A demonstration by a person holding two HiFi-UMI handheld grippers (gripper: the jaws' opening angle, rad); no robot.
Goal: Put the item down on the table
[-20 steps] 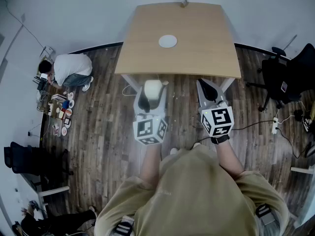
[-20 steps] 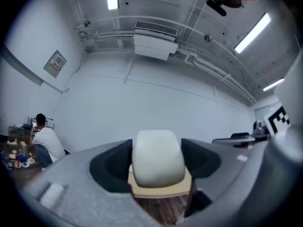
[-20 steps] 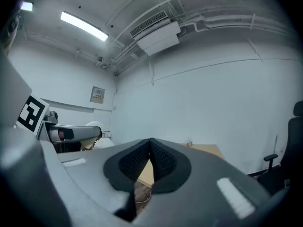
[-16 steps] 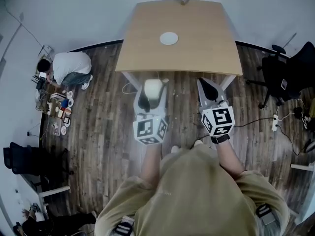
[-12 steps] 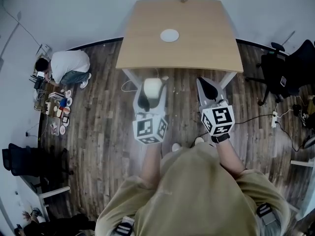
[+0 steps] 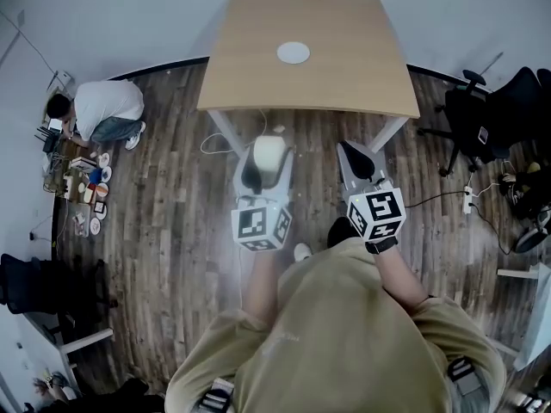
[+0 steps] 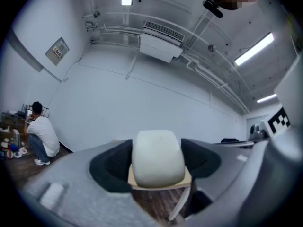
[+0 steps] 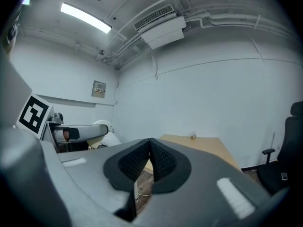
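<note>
Nothing much has shifted: left gripper (image 6: 265, 165) fingers still clasp the white item (image 7: 157, 158) short of the near edge of the bench (image 6: 344, 76); right gripper (image 6: 353, 155) fingers are clenched empty. Setting it down remains.

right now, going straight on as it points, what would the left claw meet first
Probably the wooden table ahead: the left claw, shut on the white item, aims about at its near edge, though it may pass just above.

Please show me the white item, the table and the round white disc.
white item (image 7: 157, 157): left gripper view, middle of its front.
table (image 6: 353, 67): head view, bare top, right side.
round white disc (image 6: 293, 52): head view, its centre.
</note>
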